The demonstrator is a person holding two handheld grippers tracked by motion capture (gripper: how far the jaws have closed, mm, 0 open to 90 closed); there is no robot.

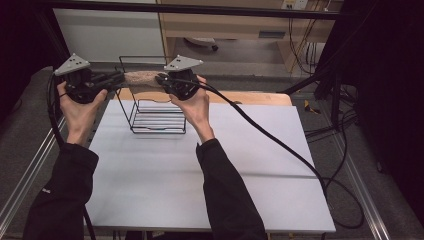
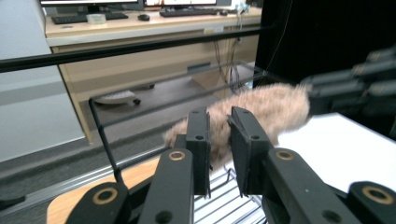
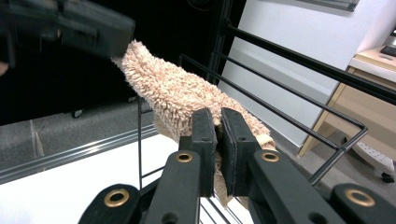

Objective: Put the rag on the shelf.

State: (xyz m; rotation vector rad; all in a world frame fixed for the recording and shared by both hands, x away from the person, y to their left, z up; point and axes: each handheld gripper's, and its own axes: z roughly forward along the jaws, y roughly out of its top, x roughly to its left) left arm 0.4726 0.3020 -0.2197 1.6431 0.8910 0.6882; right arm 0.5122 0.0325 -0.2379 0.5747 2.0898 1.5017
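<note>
A fuzzy tan cloth (image 1: 142, 78) is stretched level between my two grippers, above the top of a black wire rack (image 1: 131, 115). My left gripper (image 1: 119, 78) is shut on the cloth's left end and my right gripper (image 1: 159, 79) is shut on its right end. In the left gripper view the jaws (image 2: 219, 122) pinch the cloth (image 2: 268, 107), and the other gripper (image 2: 355, 86) holds its far end. In the right gripper view the jaws (image 3: 218, 117) clamp the cloth (image 3: 173, 88), with the rack's bars (image 3: 289, 114) behind it and the left gripper (image 3: 70, 25) at the top left.
The rack stands at the far left of a white table (image 1: 200, 170), partly on a wooden board (image 1: 255, 97). A thick black cable (image 1: 280, 142) trails from the right gripper across the table. Beyond the table are a wooden desk (image 2: 140, 56) and a black frame bar (image 2: 116, 50).
</note>
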